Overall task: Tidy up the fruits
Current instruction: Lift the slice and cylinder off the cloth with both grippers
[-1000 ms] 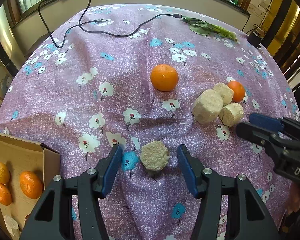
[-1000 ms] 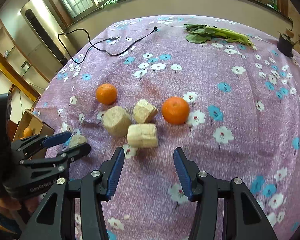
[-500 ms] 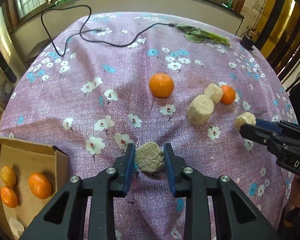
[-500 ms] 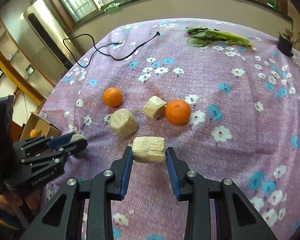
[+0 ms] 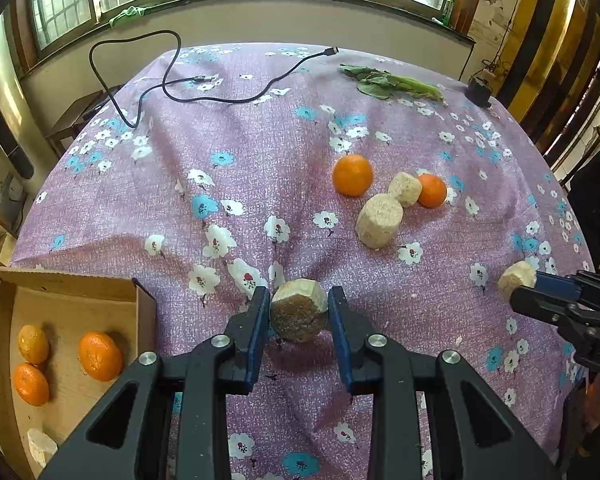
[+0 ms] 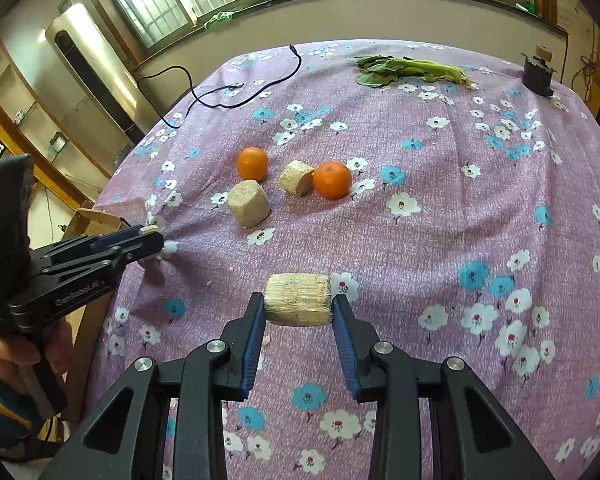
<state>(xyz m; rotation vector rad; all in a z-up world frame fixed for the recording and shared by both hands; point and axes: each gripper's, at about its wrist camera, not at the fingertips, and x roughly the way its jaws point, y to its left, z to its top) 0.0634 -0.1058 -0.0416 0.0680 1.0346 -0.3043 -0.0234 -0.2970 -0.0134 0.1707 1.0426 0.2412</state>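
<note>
- Our left claw is clamped on a round beige chunk, pads pressed on its two sides, flat end facing back at us.
- Our right claw is clamped on a beige cylinder chunk, pads on its two flat ends; its long axis runs across from pad to pad.
- Half a second ago both claws had already closed; now both chunks hang higher off the tabletop, which looks farther below.
- Ahead of the right claw lie two oranges and two more chunks.
- Left of and below the left claw, a cardboard box holds three oranges.
</note>
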